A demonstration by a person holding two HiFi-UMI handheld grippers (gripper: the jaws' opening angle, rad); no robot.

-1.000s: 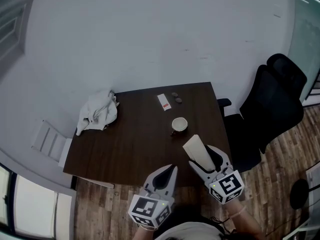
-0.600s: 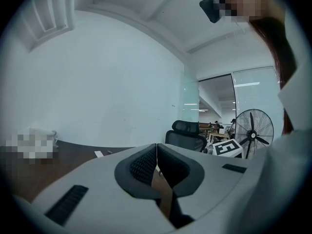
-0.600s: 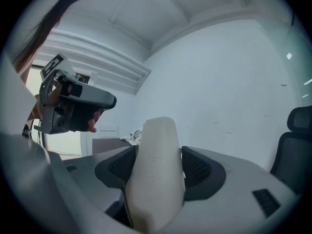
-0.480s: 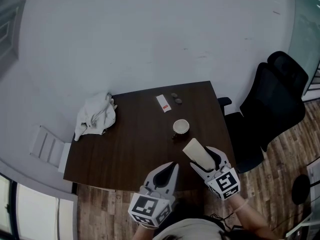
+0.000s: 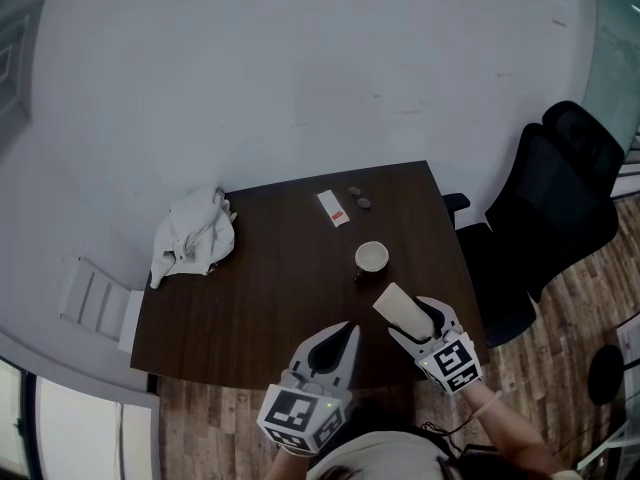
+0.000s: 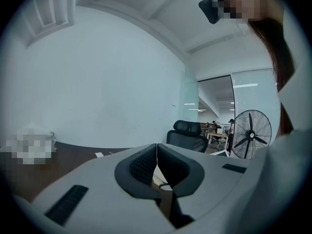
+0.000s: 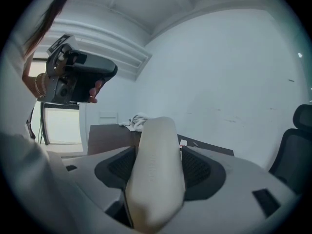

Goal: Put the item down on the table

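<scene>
1. Dark wood table against a pale wall, filling the middle of the head view
2. Black chair off the table's right side
3. White cloth bunched up at the table's far left corner
4. Left gripper hovers over the near edge. Jaws are pressed together with nothing in them, and its own view shows only a thin seam between the pads
5. Right gripper is just to its right, clamped on the item, a beige oblong thing with a rounded end. The item pokes out past the jaws toward the cup, over the near right part of the table. Can't tell if it touches the wood
6. White cup just beyond the item's tip
7. White slip with a red mark, further back
8. Two dark bits just right of the slip
</scene>
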